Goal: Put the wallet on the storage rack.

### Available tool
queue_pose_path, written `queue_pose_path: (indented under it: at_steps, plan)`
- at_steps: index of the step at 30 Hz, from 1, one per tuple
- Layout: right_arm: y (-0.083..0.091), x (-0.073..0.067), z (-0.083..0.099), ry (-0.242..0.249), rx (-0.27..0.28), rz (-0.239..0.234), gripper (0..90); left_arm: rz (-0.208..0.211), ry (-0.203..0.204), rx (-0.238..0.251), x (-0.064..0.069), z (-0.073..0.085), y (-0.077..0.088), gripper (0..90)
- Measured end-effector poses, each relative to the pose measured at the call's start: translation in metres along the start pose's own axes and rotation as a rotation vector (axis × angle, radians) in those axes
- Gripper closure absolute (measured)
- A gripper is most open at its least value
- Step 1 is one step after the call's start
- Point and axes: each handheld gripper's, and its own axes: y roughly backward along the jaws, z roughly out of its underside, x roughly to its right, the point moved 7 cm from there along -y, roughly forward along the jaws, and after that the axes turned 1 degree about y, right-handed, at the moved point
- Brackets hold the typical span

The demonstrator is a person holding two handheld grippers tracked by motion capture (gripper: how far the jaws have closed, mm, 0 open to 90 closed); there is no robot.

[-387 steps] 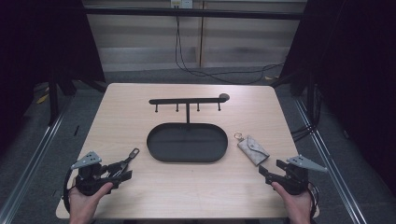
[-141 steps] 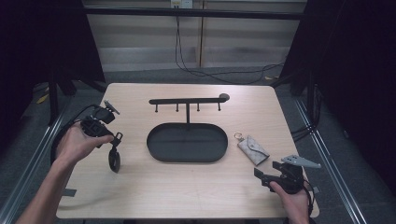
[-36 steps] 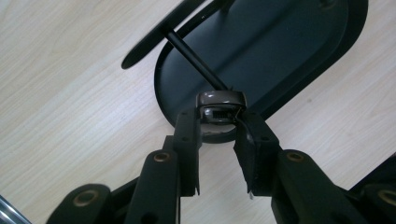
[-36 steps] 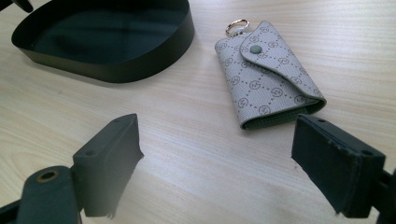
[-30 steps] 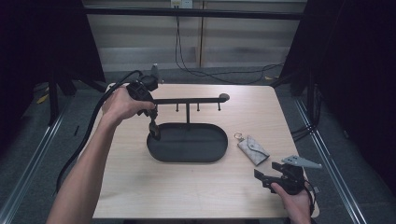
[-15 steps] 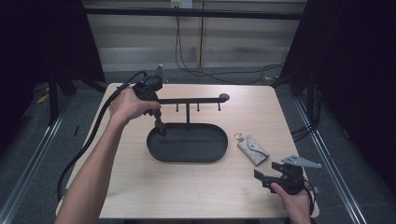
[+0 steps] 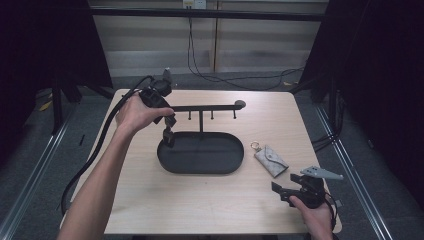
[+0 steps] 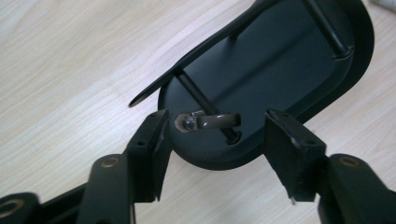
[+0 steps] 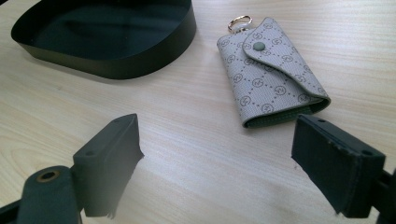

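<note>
A black oval tray carries a T-shaped rack with a long bar and short pegs. My left gripper points down at the bar's left end. A small dark strap with a metal clasp hangs below it. In the left gripper view the clasp sits on a thin peg between the jaws of the left gripper. Those jaws have just been opening, and the pads stand clear of the clasp. My right gripper rests open near the front right edge. A grey patterned key pouch lies just beyond its tips.
The key pouch lies right of the tray, its ring toward the tray. The left gripper's cable trails off the table's left side. Bare wood spans the front of the table.
Over the earlier frames my left hand carried the dark strap from the table's front left up to the rack's left end. In the last second it has stayed there. The right gripper has not moved.
</note>
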Motion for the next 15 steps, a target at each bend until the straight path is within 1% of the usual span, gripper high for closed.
queue_pose_path:
  at_steps: [1, 2, 3, 4, 5, 6, 7, 8, 9, 10, 11, 13, 15]
  plan:
    - [0.000, 0.000, 0.000, 0.000, 0.000, 0.000, 15.2, 0.000, 0.000, 0.000, 0.000, 0.000, 0.000, 39.5]
    - [0.000, 0.000, 0.000, 0.000, 0.000, 0.000, 15.2, -0.004, 0.000, 0.002, -0.001, 0.001, 0.001, 39.5]
    - [0.000, 0.000, 0.000, 0.001, 0.000, 0.000, 15.2, 0.005, -0.003, 0.023, -0.001, 0.003, 0.002, 36.3]
    - [0.000, 0.000, 0.000, 0.001, 0.000, 0.000, 15.2, 0.005, -0.003, 0.023, -0.001, 0.003, 0.002, 35.9]
    - [0.000, 0.000, 0.000, 0.002, 0.001, 0.001, 15.2, 0.016, -0.009, 0.033, 0.000, 0.004, 0.003, 35.9]
    - [0.000, 0.000, 0.000, 0.001, 0.002, 0.002, 15.2, 0.029, -0.017, 0.033, 0.000, 0.007, 0.003, 34.9]
    - [0.000, 0.000, 0.000, 0.001, 0.000, 0.001, 15.2, 0.035, -0.002, 0.031, 0.000, 0.009, 0.002, 33.9]
    - [0.000, 0.000, 0.000, 0.001, 0.000, 0.001, 15.2, 0.034, -0.001, 0.032, -0.001, 0.011, 0.002, 32.3]
    - [0.000, 0.000, 0.000, 0.001, 0.000, 0.001, 15.2, 0.031, -0.015, 0.041, -0.002, 0.015, 0.003, 32.0]
    - [0.000, 0.000, 0.000, 0.001, -0.001, 0.001, 15.2, 0.031, -0.015, 0.041, -0.002, 0.015, 0.003, 31.5]
    - [0.000, 0.000, 0.000, 0.001, -0.001, 0.001, 15.2, 0.031, -0.015, 0.053, -0.003, 0.017, 0.004, 31.5]
    - [0.000, 0.000, 0.000, -0.002, -0.001, 0.001, 15.2, 0.044, -0.020, 0.076, -0.004, 0.021, 0.006, 29.6]
    - [-0.001, 0.001, 0.000, -0.002, -0.003, 0.004, 15.2, 0.045, -0.016, 0.096, -0.006, 0.027, 0.007, 26.4]
